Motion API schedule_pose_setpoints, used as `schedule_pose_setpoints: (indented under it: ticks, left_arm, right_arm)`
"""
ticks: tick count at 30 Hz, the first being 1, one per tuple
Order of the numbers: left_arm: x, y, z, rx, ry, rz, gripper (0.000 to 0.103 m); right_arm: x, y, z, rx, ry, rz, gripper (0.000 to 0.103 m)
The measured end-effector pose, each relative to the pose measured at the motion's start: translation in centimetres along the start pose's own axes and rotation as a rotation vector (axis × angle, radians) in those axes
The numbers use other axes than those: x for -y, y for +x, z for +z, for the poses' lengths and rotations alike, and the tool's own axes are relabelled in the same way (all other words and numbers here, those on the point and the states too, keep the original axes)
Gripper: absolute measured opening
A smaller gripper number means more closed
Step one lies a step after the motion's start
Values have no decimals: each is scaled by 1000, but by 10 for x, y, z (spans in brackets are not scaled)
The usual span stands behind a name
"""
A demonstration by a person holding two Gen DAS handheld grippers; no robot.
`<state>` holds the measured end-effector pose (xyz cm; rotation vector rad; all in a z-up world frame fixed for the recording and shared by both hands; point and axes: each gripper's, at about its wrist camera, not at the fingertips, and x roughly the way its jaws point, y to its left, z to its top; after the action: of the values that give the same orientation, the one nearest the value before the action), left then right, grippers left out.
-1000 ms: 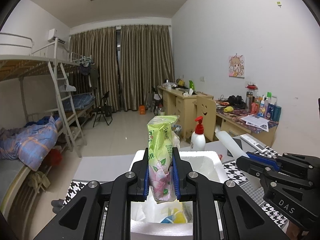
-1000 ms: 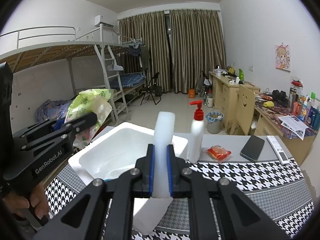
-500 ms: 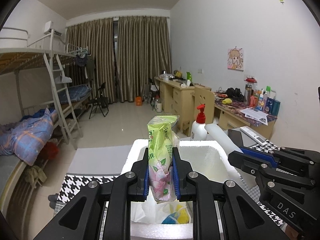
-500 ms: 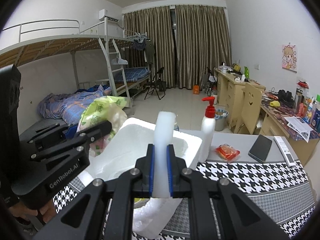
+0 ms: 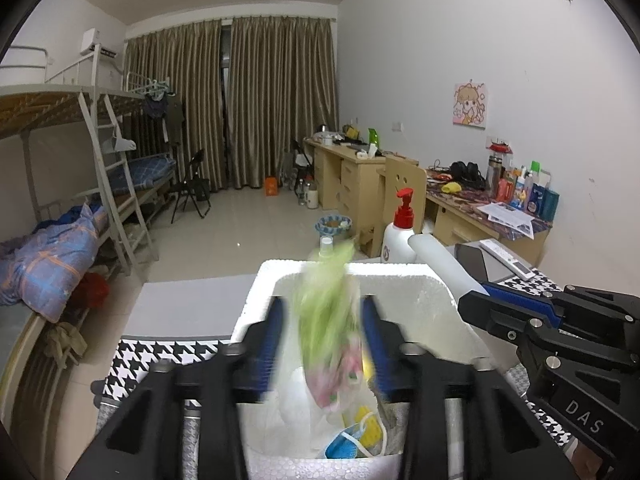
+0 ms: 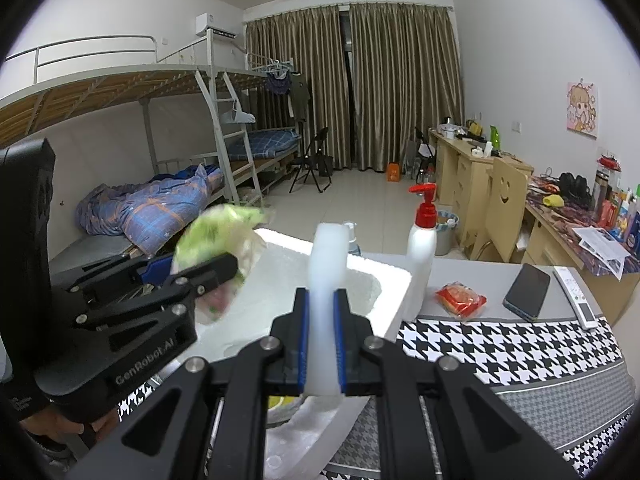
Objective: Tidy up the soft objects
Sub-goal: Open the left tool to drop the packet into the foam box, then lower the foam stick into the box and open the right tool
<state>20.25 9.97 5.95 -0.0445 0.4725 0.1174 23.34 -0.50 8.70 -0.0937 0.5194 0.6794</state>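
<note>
White foam forms the box [image 5: 256, 308] directly ahead of and below your left gripper [image 5: 324, 344]. Its jaws have just been opening and now stand apart. The green tissue pack [image 5: 326, 320] sits between them, blurred, with a clear gap to the blue pad on each side; it is released, not gripped. Its lower end points down into the box, above a white plastic bag [image 5: 296, 392], a blue face mask [image 5: 344, 446] and a yellow item [image 5: 370, 426] lying inside.

Your right gripper [image 6: 322, 344] is clenched on a white foam strip [image 6: 330, 264], which stands upright between its blue pads and rises past the fingertips. From this tool, the foam box [image 6: 394, 292] lies ahead and to the left, and the left gripper [image 6: 192, 276] with the tissue pack [image 6: 216, 236] hangs over it further left. Ahead to the right, a red-pump bottle [image 6: 420, 252] stands just beside the box wall. Right of it lie a red snack packet [image 6: 460, 300], a phone [image 6: 526, 292] and a remote control [image 6: 576, 296].
</note>
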Motion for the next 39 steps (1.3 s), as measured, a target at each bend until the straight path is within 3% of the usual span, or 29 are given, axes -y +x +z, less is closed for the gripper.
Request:
schedule_pose_setpoints:
  ticks: [1, 12, 39]
  left_arm:
    - [-1, 0, -1, 3, -2, 1, 64]
    - [-12, -9, -1, 54, -31, 72, 101]
    - [-54, -27, -7, 85, -82, 163, 102]
  right_arm:
    - [0, 0, 0, -1, 2, 0, 14]
    - [-2, 4, 1, -8, 0, 7, 15]
    - [-27, 30, 5, -56, -33, 29, 17]
